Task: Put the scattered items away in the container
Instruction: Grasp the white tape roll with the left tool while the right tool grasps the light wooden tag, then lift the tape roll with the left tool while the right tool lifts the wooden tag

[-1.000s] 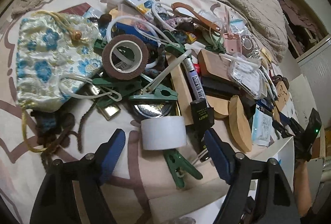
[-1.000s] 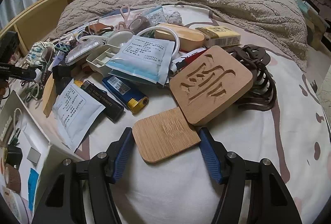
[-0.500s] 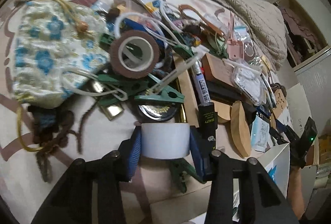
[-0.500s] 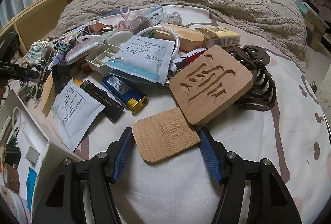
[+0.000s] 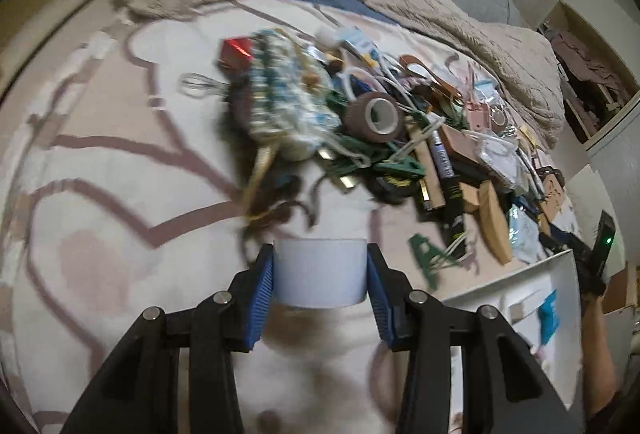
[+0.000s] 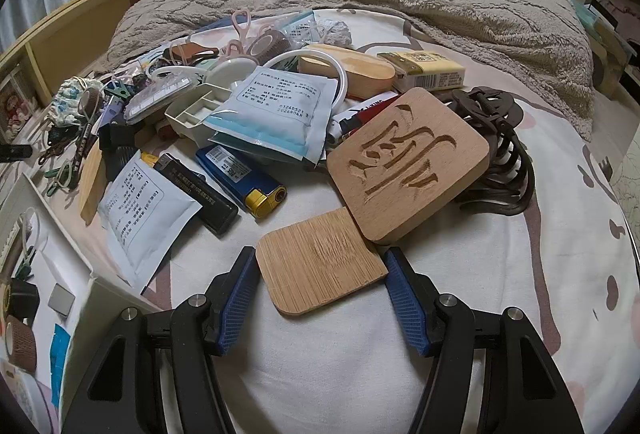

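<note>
Left gripper (image 5: 320,274): jaws narrowed, both blue pads (image 5: 265,294) pressed on the flat ends of a white tape roll (image 5: 320,272). The roll lies on its side between the pads, its long axis running 9 to 3 o'clock across the left wrist view and its curved wall facing the camera; its core and both ends are hidden by the pads. It sits at 6 o'clock, clear of the clutter heap (image 5: 400,137), which spreads from centre toward 3 o'clock on the patterned bedsheet (image 5: 100,173). A brown tape roll (image 5: 374,115) in the heap points its open core toward 4 o'clock. The view is motion-blurred; the floral pouch (image 5: 288,105) and a red object (image 5: 234,51) are hard to make out.

White container (image 5: 516,286): at 4 o'clock in the left view, cut off by the frame edge; contents indistinct.

Right gripper (image 6: 320,294): jaws standing fairly wide either side of a small bamboo coaster (image 6: 320,274). The coaster lies flat at 6 o'clock, its far corner tucked under a carved wooden block (image 6: 408,165); whether the pads touch its edges cannot be told. A blue lighter (image 6: 244,177) lies with its gold head toward 4 o'clock.
</note>
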Demonstrator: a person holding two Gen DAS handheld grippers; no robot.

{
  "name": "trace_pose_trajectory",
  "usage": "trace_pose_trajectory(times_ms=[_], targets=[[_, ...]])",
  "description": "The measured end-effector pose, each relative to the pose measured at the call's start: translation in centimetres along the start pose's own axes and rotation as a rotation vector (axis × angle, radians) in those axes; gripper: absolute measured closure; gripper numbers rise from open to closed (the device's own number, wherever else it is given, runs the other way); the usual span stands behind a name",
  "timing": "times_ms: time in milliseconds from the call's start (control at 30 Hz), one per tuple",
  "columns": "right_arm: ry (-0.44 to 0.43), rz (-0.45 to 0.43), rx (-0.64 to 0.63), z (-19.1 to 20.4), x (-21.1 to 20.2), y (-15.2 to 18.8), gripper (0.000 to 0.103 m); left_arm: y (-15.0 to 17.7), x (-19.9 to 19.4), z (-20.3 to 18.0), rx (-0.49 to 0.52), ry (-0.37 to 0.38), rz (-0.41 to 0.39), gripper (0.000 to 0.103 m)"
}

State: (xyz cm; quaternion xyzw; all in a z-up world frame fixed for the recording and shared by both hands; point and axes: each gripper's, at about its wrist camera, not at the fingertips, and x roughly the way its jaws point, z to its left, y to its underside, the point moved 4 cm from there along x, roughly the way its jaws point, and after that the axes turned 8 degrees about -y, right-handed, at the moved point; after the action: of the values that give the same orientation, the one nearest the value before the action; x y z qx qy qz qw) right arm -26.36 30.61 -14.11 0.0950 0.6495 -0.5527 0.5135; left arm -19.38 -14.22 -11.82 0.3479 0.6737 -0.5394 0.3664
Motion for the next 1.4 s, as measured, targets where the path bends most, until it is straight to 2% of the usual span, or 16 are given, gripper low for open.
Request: trace_pose_trajectory(times_ms=[67,200,267,367,500,633,733,833,1000,1067,1133,1200,1400], targets=[[0.0,0.0,0.0,0.0,0.0,0.0,0.038,1.1,-0.5,0.9,-0.008,-0.026,-0.05,0.059],[0.001,0.001,0.0,0.0,0.0,0.0,0.038,3.4,-0.2,1.8,-0.012,-0.084,-0.088,0.059],[0.001,0.002,0.0,0.0,0.0,0.0,0.038,4.4,0.0,1.6,0.031,-0.129,-0.112,0.059],[0.005,0.006,-0.002,0.0,0.1,0.0,0.038,5.6,0.1,1.3,0.07,-0.149,-0.139,0.059],[0.007,0.006,-0.003,0.1,0.1,0.1,0.038,7.0,0.3,1.7,0.075,-0.151,-0.141,0.059],[0.008,0.006,-0.004,0.1,0.1,0.0,0.038,7.8,-0.1,1.7,0.069,-0.164,-0.199,0.059],[0.017,0.008,-0.007,0.1,0.0,0.0,0.038,8.1,-0.1,1.4,0.083,-0.179,-0.224,0.052],[0.019,0.016,-0.003,0.2,-0.2,-0.1,0.038,8.1,0.0,1.4,0.088,-0.195,-0.236,0.05],[0.04,0.032,0.01,0.4,-1.0,0.3,0.038,8.0,-0.1,2.0,0.054,-0.166,-0.244,0.05],[0.059,0.042,0.015,0.4,-1.6,0.7,0.038,8.0,-0.1,2.2,0.041,-0.154,-0.245,0.048],[0.082,0.049,0.02,0.5,-2.2,1.2,0.038,8.0,-0.2,2.1,0.044,-0.155,-0.247,0.04],[0.121,0.053,0.037,0.4,-3.0,1.8,0.038,8.1,-0.2,1.9,0.051,-0.16,-0.247,0.035],[0.19,0.051,0.152,-0.8,-5.4,4.0,0.038,8.1,-0.1,1.9,0.054,-0.163,-0.243,0.035]])
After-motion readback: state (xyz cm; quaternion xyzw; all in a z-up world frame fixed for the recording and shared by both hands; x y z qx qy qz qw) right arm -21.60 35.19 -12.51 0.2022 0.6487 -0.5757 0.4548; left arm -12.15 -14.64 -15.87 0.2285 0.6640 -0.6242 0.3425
